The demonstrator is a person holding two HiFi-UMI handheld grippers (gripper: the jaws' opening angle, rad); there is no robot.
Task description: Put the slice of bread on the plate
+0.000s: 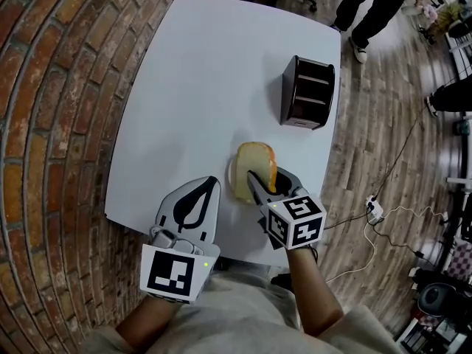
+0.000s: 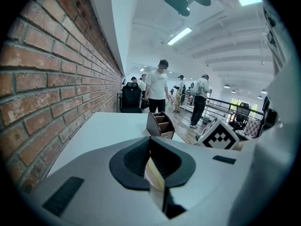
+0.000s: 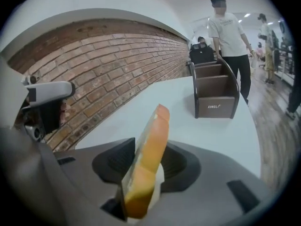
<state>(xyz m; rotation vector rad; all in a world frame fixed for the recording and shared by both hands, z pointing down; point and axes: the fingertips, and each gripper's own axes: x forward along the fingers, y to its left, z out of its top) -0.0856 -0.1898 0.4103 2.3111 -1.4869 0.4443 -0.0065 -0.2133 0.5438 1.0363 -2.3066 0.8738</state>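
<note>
Bread slice (image 3: 146, 166) leans on the plate (image 1: 231, 174), my right gripper (image 1: 266, 177) jaws slack around it, left gripper (image 1: 212, 183) jaws closed and empty; only withdrawal seems left.

Pale grey shells (image 1: 168, 214), black pads (image 1: 193, 206) on left gripper (image 1: 212, 181) and right gripper (image 1: 267, 179) (2 black-and-white marker cubes (image 1: 175, 271)).

White counter (image 1: 199, 87) beside a brick wall (image 1: 51, 109)
The counter has a plain white top with rounded corners and stands on a wood-plank floor (image 1: 376, 146), with the wall along its left side. A dark brown slotted holder (image 1: 307, 92) stands upright near the right edge. A white plate (image 1: 231, 177) lies by the near edge, apart from the holder.
</note>
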